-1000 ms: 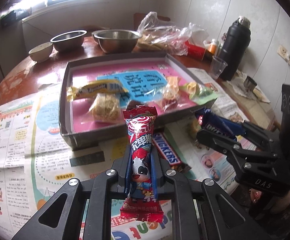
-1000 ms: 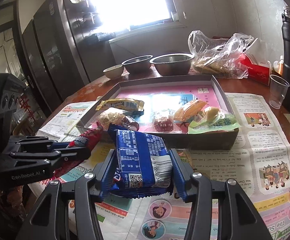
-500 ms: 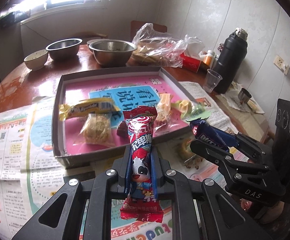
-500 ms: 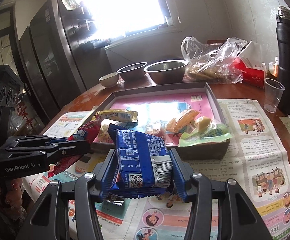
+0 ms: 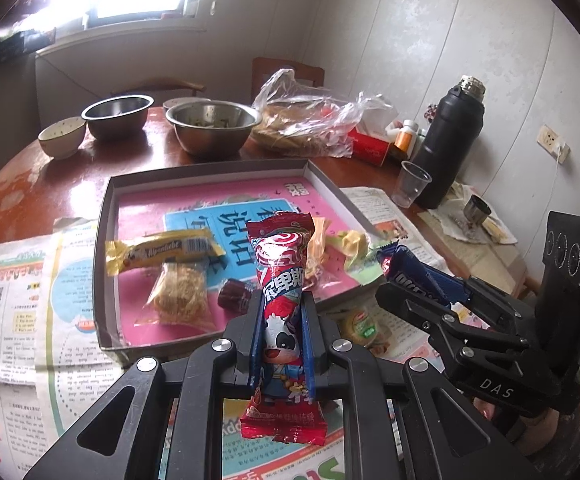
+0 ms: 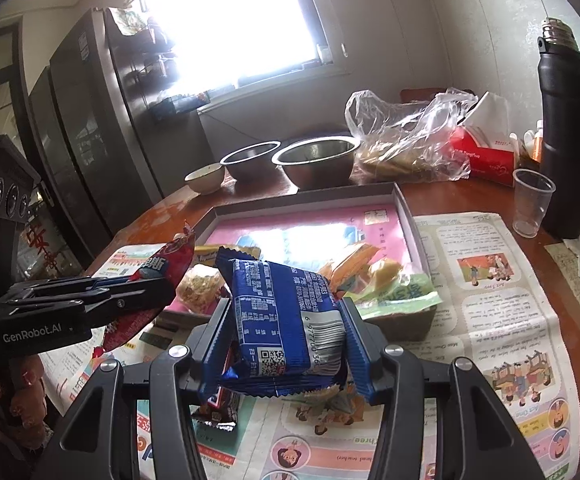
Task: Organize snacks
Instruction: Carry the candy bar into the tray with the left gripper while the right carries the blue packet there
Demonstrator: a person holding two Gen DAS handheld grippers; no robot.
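Both packets have lifted off the newspaper toward the grey tray (image 5: 107,240) at frame centre. The left gripper (image 5: 281,316) pinches the red candy packet (image 5: 281,280); the right gripper (image 6: 290,320) clamps the blue biscuit pack (image 6: 285,312). Dropping them in looks next.

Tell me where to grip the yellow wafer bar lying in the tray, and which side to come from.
Probably best to take the yellow wafer bar across its narrow middle, coming from above. It lies flat and lengthwise near the tray's left wall, with a clear packet of noodle-like snack close against its near side, so a low approach looks blocked.
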